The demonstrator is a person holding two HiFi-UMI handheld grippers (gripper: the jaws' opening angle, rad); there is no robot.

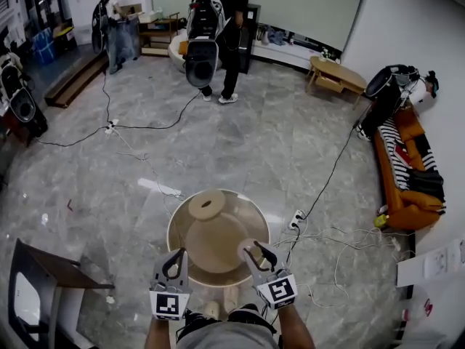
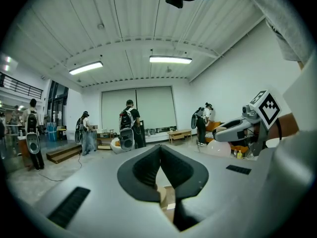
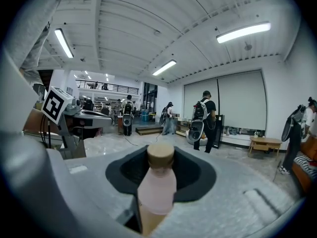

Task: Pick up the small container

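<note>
The small container (image 3: 157, 185) is a pale pink bottle with a tan cap. It stands upright between the jaws of my right gripper (image 3: 161, 158), which is shut on its body. In the head view the right gripper (image 1: 257, 256) hangs over the right edge of the round beige table (image 1: 214, 242) and the tan container (image 1: 253, 251) shows between its fingers. My left gripper (image 1: 174, 263) is over the table's front left edge. Its jaws (image 2: 160, 149) meet at the tips with nothing held. Both grippers tilt upward toward the room.
A tan ring-shaped piece (image 1: 206, 204) lies at the table's far side. Cables (image 1: 327, 242) and a power strip (image 1: 296, 220) lie on the marble floor to the right. A dark stand (image 1: 43, 278) is at the left, an orange sofa (image 1: 407, 177) at the right, and a person with a backpack (image 1: 216, 35) far ahead.
</note>
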